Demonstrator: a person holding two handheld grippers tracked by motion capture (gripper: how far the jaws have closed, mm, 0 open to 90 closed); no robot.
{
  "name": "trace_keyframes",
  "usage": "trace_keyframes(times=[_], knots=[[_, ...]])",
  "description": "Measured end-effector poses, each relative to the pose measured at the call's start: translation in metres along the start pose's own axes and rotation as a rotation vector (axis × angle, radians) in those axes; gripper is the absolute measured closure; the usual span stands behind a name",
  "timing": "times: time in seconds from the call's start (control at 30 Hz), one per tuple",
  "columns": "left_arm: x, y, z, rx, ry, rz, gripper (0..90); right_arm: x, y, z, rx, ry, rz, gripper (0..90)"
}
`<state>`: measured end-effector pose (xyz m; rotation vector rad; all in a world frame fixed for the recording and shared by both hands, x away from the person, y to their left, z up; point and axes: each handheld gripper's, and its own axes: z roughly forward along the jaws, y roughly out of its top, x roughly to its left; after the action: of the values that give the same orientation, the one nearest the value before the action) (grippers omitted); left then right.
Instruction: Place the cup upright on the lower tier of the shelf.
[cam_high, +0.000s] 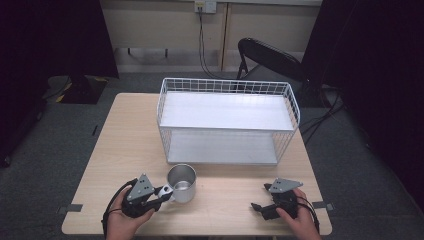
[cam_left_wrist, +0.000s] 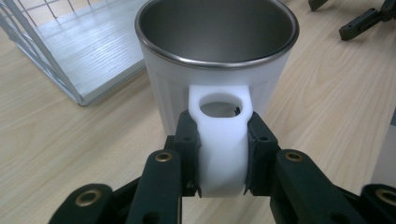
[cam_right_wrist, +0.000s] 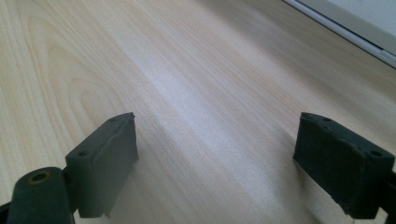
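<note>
Mug (cam_left_wrist: 217, 70) handle, unmarked white, sits clamped in left gripper (cam_left_wrist: 223, 154).

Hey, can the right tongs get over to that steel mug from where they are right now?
Probably yes. The right tongs are open and holding nothing, with bare tabletop between them and the steel mug. The left tongs already clamp the mug's white handle, so only the body and rim stay free.
</note>
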<state>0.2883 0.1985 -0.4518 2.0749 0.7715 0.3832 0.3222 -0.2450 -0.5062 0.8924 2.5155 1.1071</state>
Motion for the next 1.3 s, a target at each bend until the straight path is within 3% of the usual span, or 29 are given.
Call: trace_keyframes(times=[0.23,0.6,0.73,0.9,1.3], knots=[[-0.002,0.001,-0.004,-0.016,0.029,0.001,71.7,0.0,0.0,0.0,0.001,-0.001,0.0,12.3],[-0.002,0.007,-0.014,-0.071,0.03,-0.013,71.8,0.0,0.0,0.0,0.0,0.0,0.0,12.3],[-0.001,0.009,-0.016,-0.067,0.039,-0.013,71.8,0.0,0.0,0.0,0.0,0.0,0.0,12.3],[0.001,0.011,-0.016,-0.057,0.041,-0.016,71.8,0.0,0.0,0.0,0.0,0.0,0.0,12.3],[0.006,0.029,-0.008,-0.081,0.048,-0.035,71.8,0.0,0.0,0.0,0.0,-0.002,0.0,12.3]])
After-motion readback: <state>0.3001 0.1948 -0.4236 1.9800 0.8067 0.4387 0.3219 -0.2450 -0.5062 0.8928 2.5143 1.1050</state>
